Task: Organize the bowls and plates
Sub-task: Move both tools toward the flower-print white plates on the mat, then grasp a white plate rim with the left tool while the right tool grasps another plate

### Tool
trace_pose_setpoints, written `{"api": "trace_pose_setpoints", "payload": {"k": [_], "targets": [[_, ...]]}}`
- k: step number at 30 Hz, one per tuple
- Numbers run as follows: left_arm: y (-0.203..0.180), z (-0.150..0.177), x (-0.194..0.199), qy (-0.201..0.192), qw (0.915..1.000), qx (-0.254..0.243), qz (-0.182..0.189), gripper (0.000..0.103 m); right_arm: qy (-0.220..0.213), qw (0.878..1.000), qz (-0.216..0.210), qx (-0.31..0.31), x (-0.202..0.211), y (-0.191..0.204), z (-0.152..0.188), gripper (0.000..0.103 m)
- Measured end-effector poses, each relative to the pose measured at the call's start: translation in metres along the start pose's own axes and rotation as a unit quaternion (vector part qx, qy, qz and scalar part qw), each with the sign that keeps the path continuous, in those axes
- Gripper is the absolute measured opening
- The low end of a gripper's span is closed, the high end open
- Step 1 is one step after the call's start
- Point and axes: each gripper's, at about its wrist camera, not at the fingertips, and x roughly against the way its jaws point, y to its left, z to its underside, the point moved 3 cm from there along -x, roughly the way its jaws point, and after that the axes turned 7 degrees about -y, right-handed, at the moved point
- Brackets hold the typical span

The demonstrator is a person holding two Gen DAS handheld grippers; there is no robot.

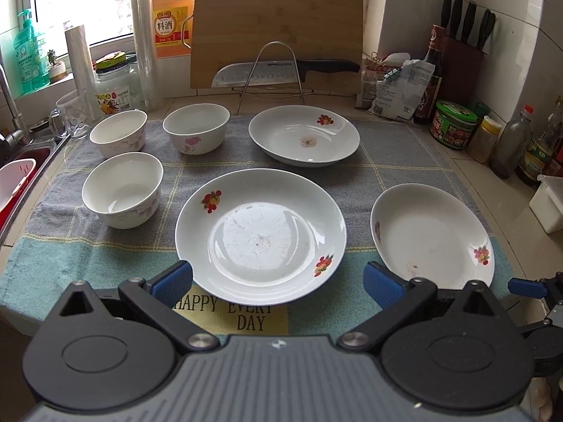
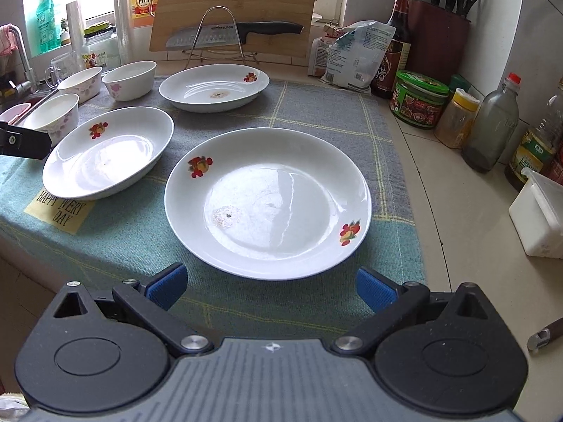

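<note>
On a kitchen counter spread with a grey and green checked cloth (image 1: 404, 147), three bowls and three plates sit apart, none stacked. At far left, the sink edge (image 1: 24, 161) borders the cloth. Next come the bowls: a near bowl (image 1: 122, 190) with faint purple flowers, a far-left bowl (image 1: 118, 133) behind it, and a pink-flowered bowl (image 1: 196, 128) just to the right of that one. All three stand upright and look empty.

Toward the middle, my left gripper (image 1: 278, 277) hangs with its blue pads spread wide and nothing between them, just short of the near rim of the middle plate (image 1: 260, 235). A yellow patch reading "HAPPY EVERY DAY" (image 1: 242, 313) shows under that rim. Behind it, the far plate (image 1: 304, 135) lies before a bamboo cutting board (image 1: 278, 24) and a knife (image 1: 281, 70) on a wire stand.

To the right, my right gripper (image 2: 271, 286) is likewise released and empty, poised at the near edge of the right plate (image 2: 267, 204), which lies flat close to the cloth's right edge. All plates carry red flower prints and faint smears. At far right, jars and bottles (image 2: 492, 126) line the tiled wall, and a white box (image 2: 538, 218) sits near.
</note>
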Motion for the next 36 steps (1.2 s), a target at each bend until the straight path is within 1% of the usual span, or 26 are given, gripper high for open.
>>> {"api": "trace_pose_setpoints", "payload": {"k": [3, 5, 8, 11, 14, 17, 24, 26, 28, 31, 33, 36], "targets": [[-0.002, 0.000, -0.001, 0.003, 1.0000, 0.002, 0.003, 0.102, 0.004, 1.000, -0.012, -0.006, -0.011, -0.001, 0.010, 0.103], [-0.004, -0.001, -0.001, 0.002, 1.0000, 0.003, 0.002, 0.102, 0.010, 1.000, -0.017, 0.004, -0.016, -0.003, 0.013, 0.103], [-0.006, -0.001, -0.002, 0.003, 1.0000, 0.002, -0.006, 0.102, 0.003, 1.000, -0.028, 0.013, -0.025, -0.005, 0.012, 0.103], [-0.006, 0.000, -0.004, 0.009, 0.9999, 0.006, -0.009, 0.102, 0.003, 1.000, -0.023, 0.021, -0.037, -0.010, 0.012, 0.103], [-0.008, 0.001, -0.007, 0.014, 0.9998, 0.010, -0.010, 0.102, -0.003, 0.999, -0.036, 0.013, -0.044, -0.012, 0.016, 0.103], [-0.012, -0.001, -0.010, 0.018, 0.9998, 0.009, -0.007, 0.102, -0.012, 0.998, -0.050, 0.019, -0.048, -0.013, 0.017, 0.103], [-0.032, -0.011, -0.019, 0.021, 0.9993, -0.010, 0.030, 0.102, -0.037, 0.995, -0.073, 0.048, -0.051, -0.020, 0.016, 0.103], [-0.038, -0.016, -0.023, 0.023, 0.9983, -0.021, 0.050, 0.102, -0.042, 0.995, -0.068, 0.056, -0.051, -0.023, 0.016, 0.103], [-0.044, -0.021, -0.030, 0.023, 0.9969, -0.030, 0.068, 0.102, -0.050, 0.995, -0.071, 0.050, -0.050, -0.022, 0.018, 0.103], [-0.051, -0.030, -0.045, 0.029, 0.9941, -0.043, 0.095, 0.102, -0.058, 0.994, -0.077, 0.046, -0.050, -0.021, 0.020, 0.103], [-0.053, -0.037, -0.056, 0.033, 0.9907, -0.045, 0.124, 0.102, -0.064, 0.994, -0.082, 0.044, -0.049, -0.020, 0.021, 0.103], [-0.057, -0.047, -0.073, 0.037, 0.9856, -0.060, 0.153, 0.102, -0.069, 0.993, -0.083, 0.045, -0.048, -0.021, 0.022, 0.103]]}}
